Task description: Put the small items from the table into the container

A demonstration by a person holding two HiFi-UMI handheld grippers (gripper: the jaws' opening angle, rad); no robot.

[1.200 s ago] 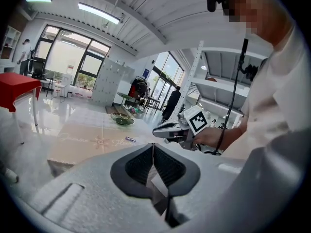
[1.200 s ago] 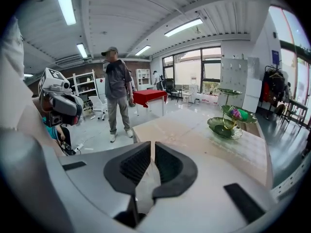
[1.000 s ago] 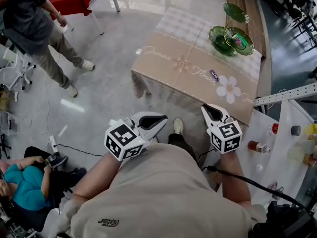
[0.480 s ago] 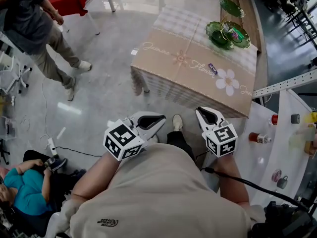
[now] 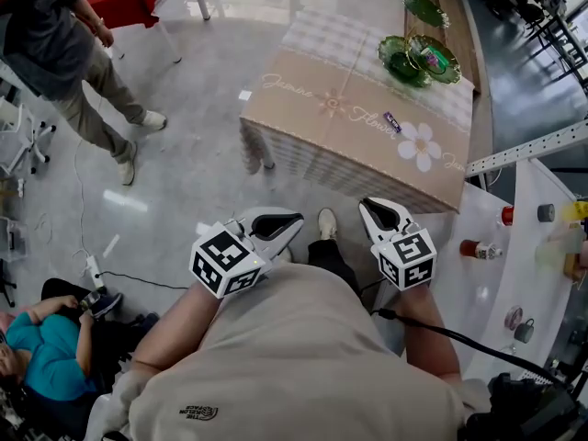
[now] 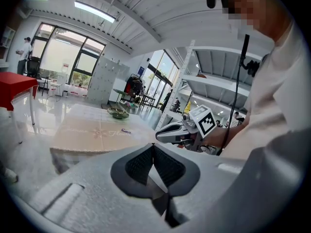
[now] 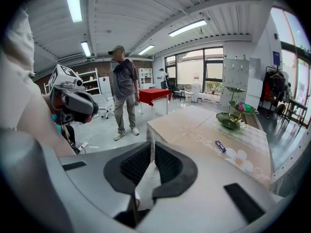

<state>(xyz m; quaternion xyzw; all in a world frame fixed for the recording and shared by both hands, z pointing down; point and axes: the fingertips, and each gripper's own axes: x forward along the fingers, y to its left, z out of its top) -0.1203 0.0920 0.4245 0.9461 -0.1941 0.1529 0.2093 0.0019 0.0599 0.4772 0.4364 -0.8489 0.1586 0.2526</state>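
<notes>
Head cam sits above the person's chest, looking steeply down & fwd; the table (image 5: 358, 127) lies ahead, well apart, upper centre. Left gripper (image 5: 292, 220) cam looks along its own jaws, table to frame left, right gripper (image 5: 369, 208) to frame right. Right gripper cam faces the table's near corner, w/ the left gripper at frame left. All 3 views share the table top & its green dish stand (image 5: 418, 58).

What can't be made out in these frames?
The small purple item on the table: too small in every view to identify.
Contents of the green tiered dish: too small, head view.
The yellow things on the white counter: cut by head view's right edge.
</notes>
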